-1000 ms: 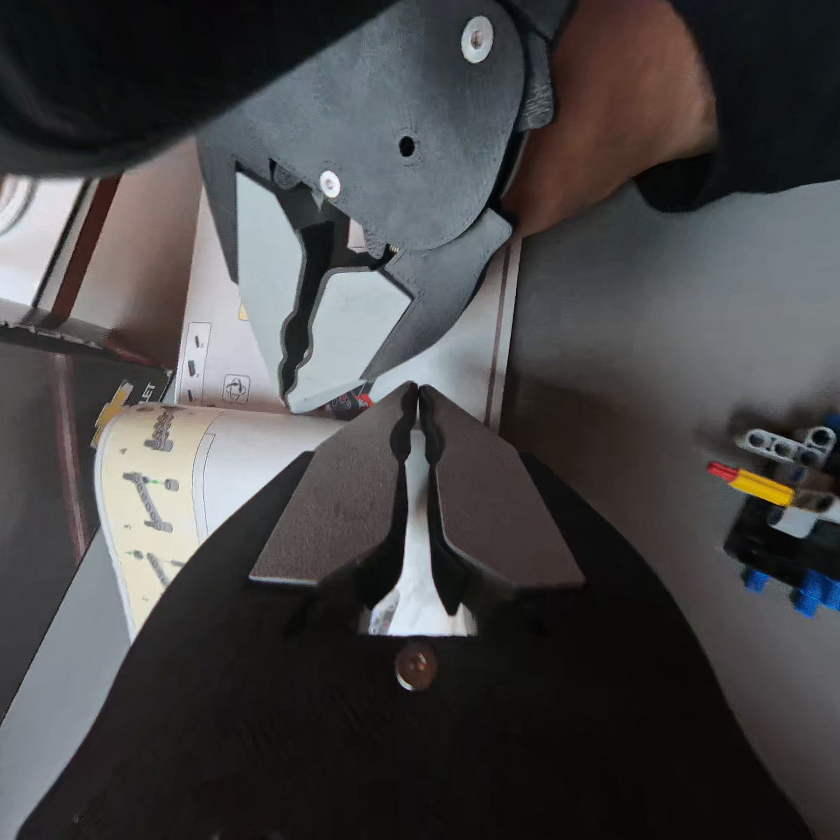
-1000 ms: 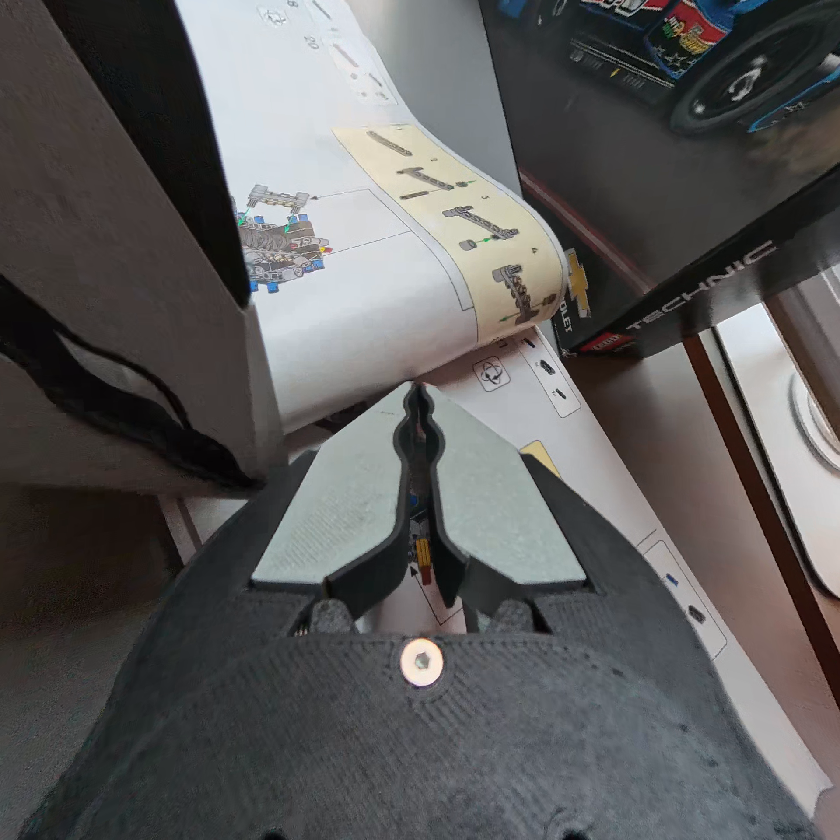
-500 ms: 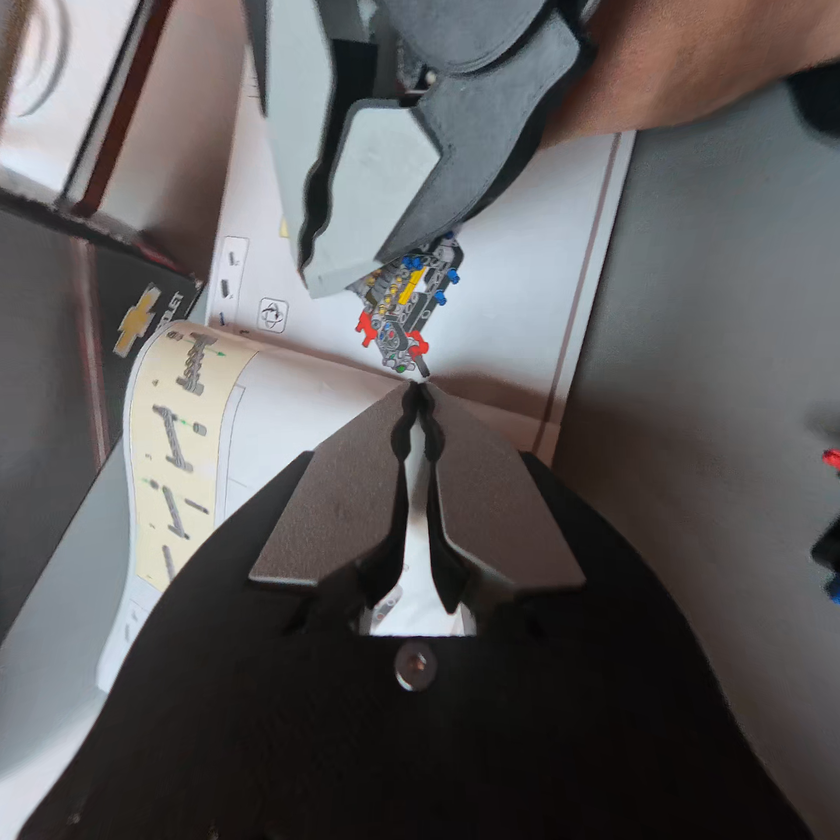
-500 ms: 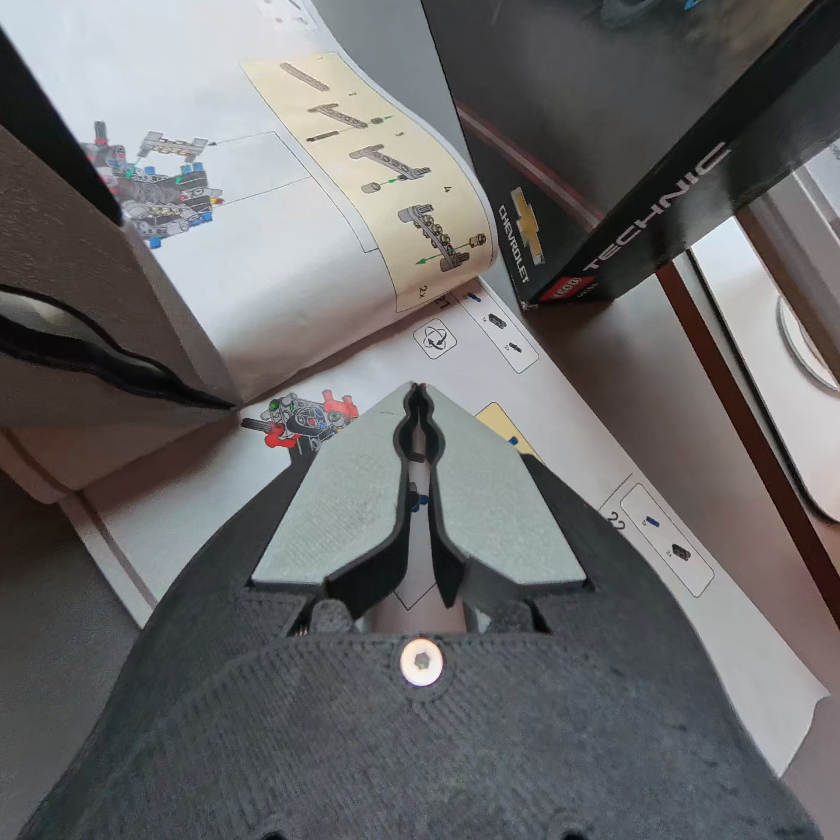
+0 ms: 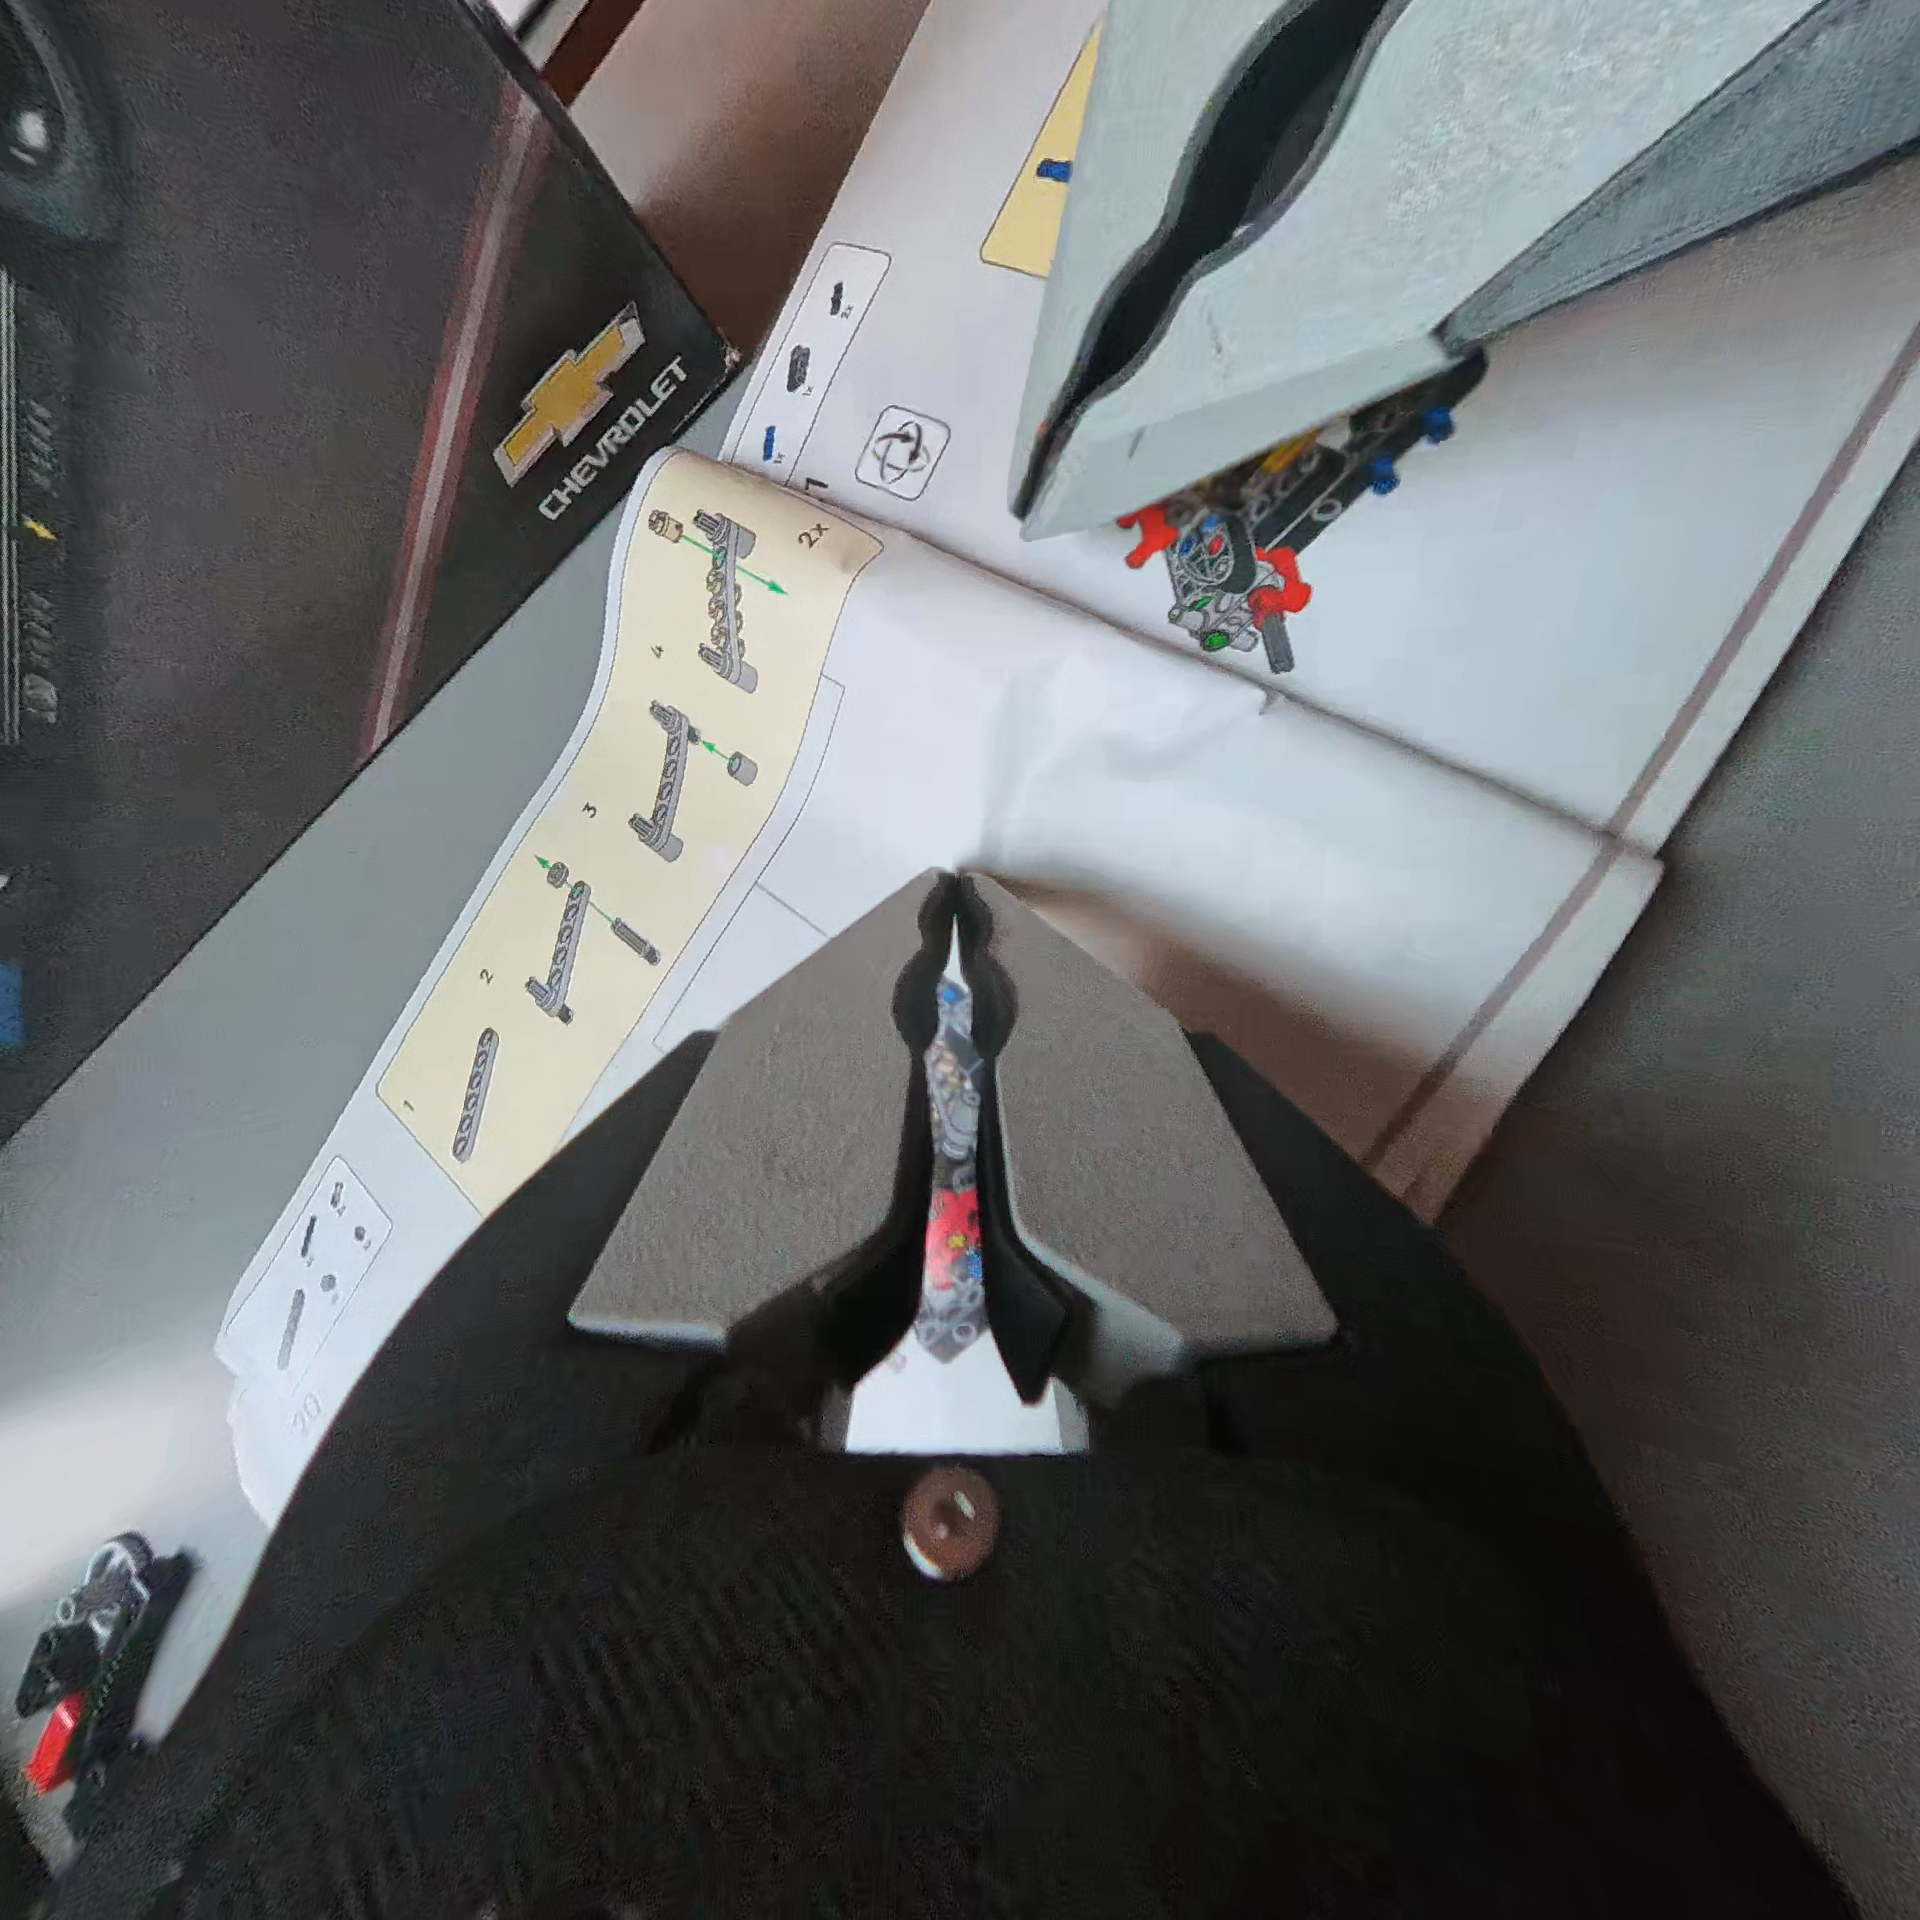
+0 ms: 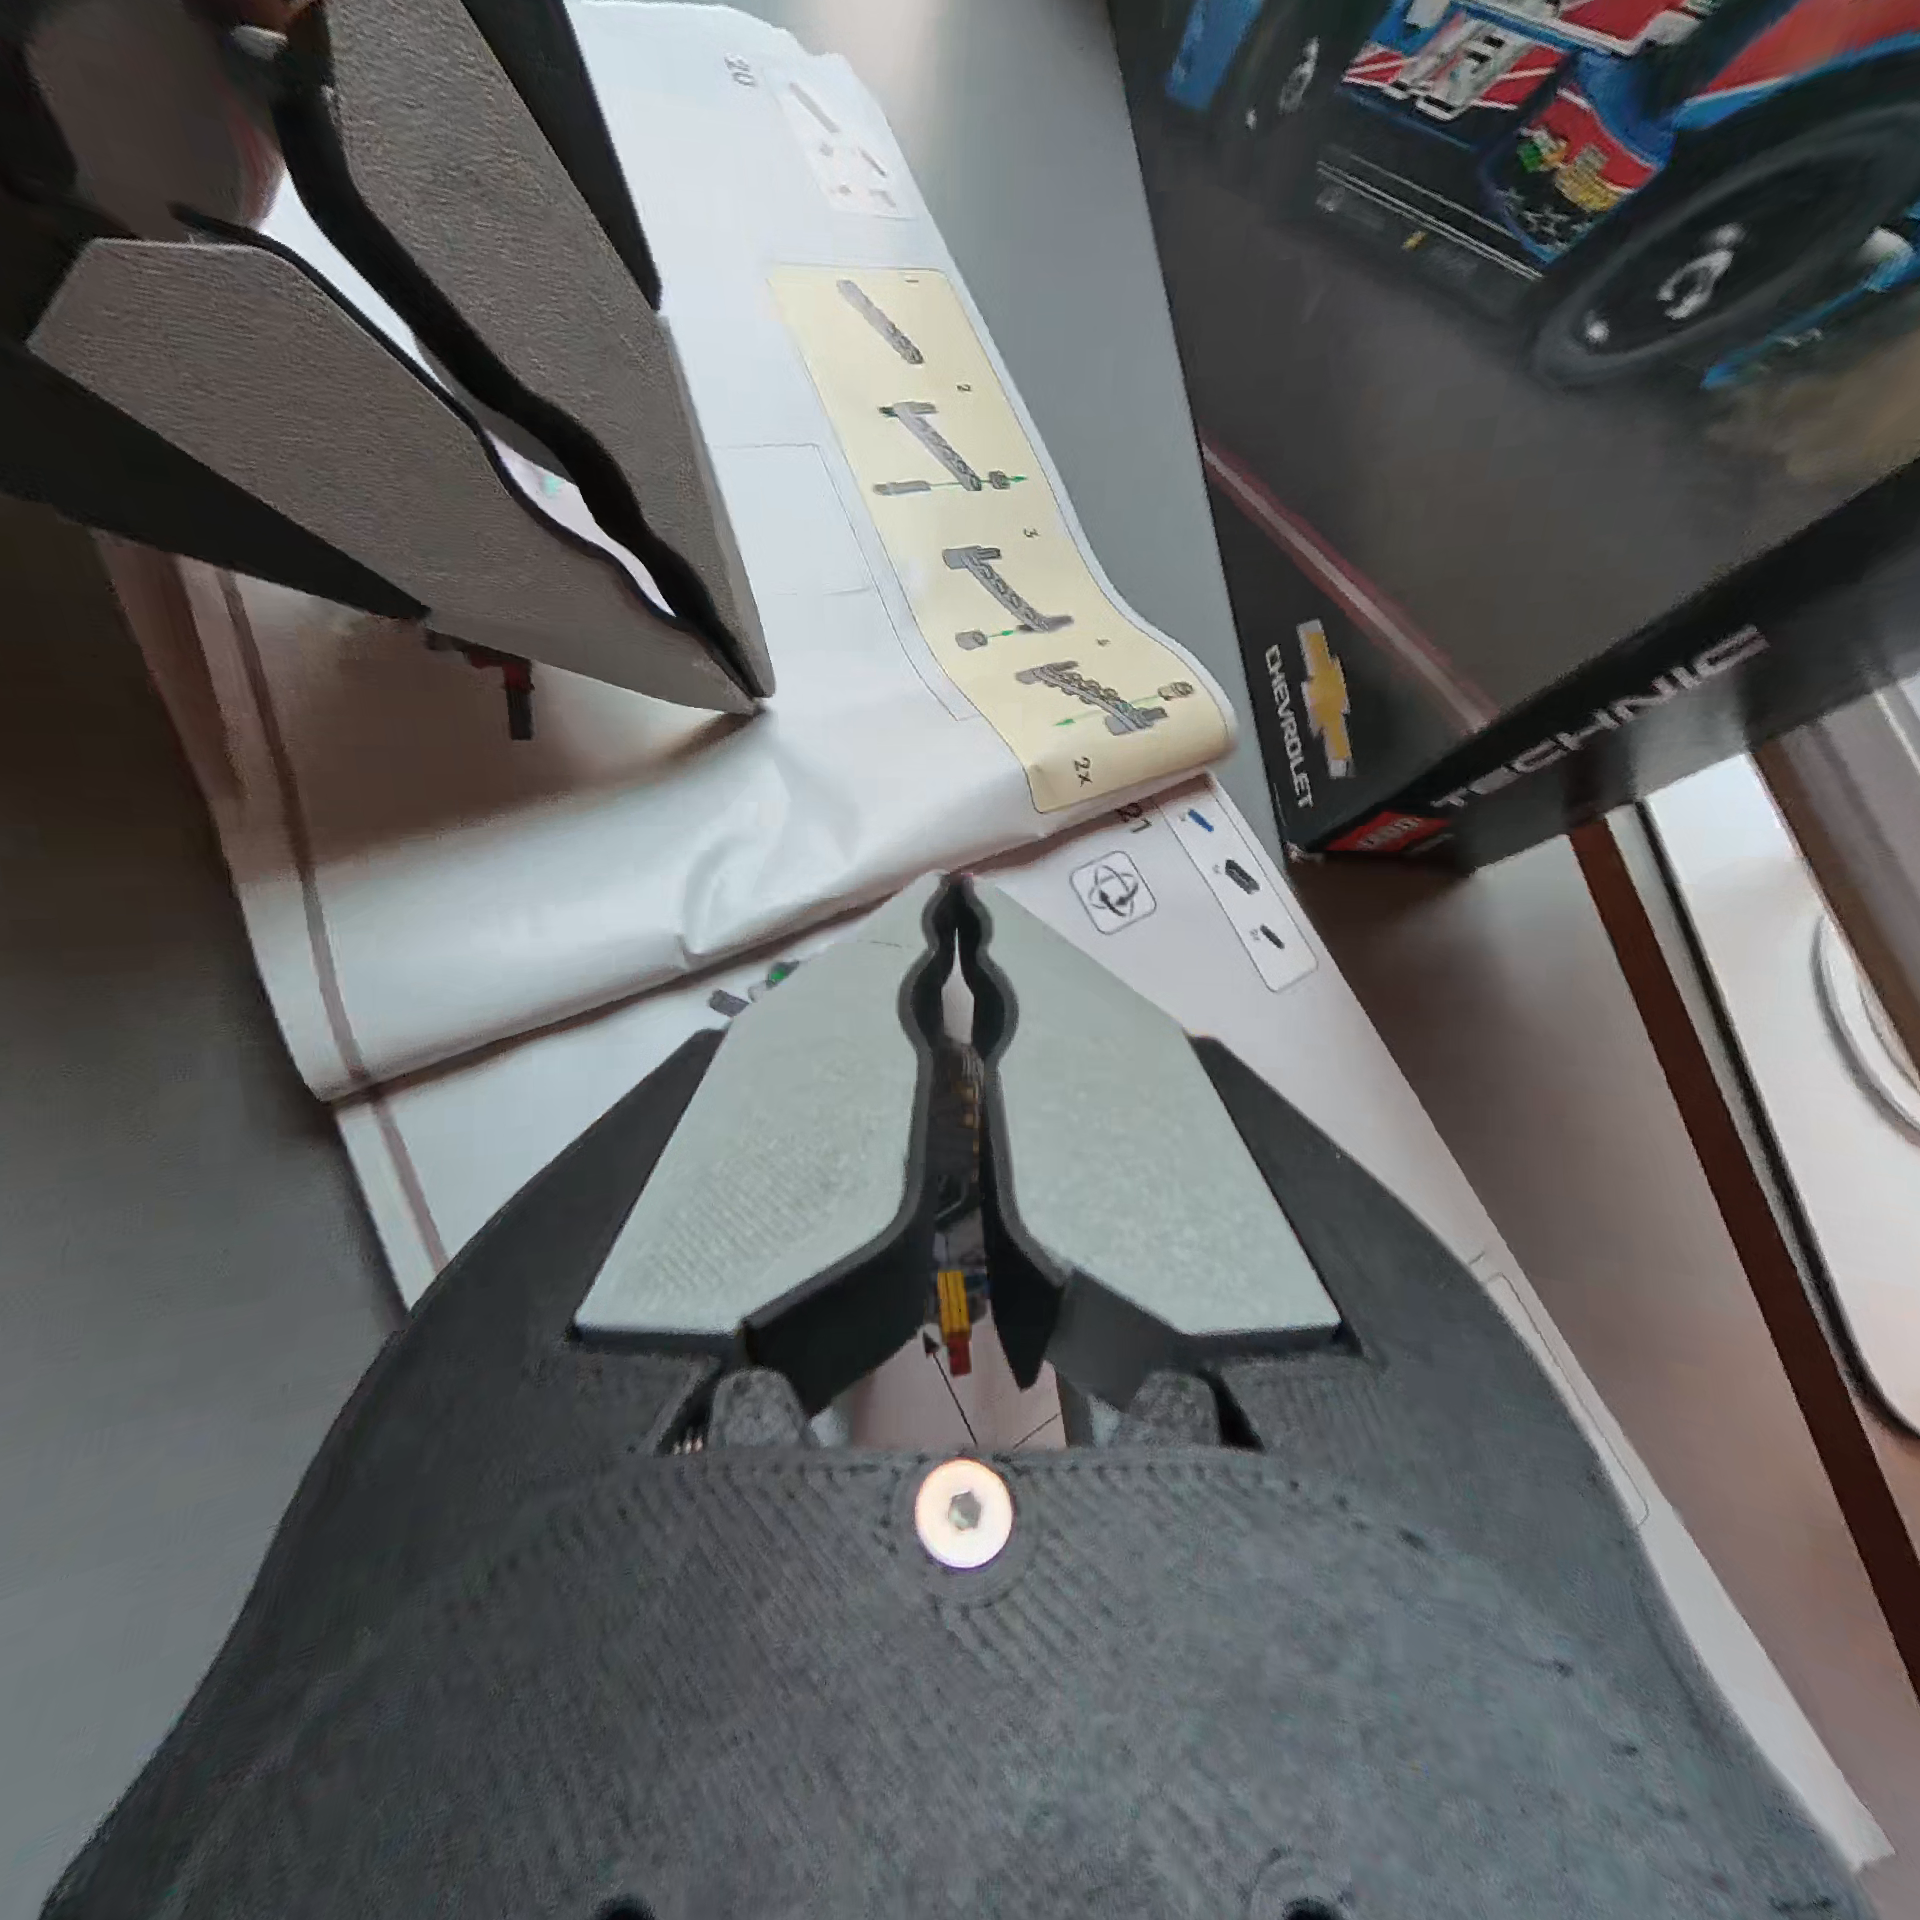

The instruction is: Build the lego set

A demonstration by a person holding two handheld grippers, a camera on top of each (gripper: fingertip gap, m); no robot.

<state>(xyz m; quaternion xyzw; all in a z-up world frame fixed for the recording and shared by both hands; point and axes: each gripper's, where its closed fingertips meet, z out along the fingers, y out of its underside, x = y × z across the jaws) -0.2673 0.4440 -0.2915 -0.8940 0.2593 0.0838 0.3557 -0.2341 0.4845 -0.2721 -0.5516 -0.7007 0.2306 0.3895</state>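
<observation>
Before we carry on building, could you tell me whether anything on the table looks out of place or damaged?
The instruction booklet does not lie flat: its turned page bulges upward and shows a crease near the fold. The left gripper and right gripper are both shut and empty over it. Nothing looks spilled or broken.

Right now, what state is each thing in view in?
Left tool: shut, empty, tips on the raised page.
Right tool: shut, empty, over the flat page.
Instruction booklet: open, one page curled up.
Set box: lying beside the booklet; open or closed, cannot tell.
Partly built model: on the table, untouched.
</observation>
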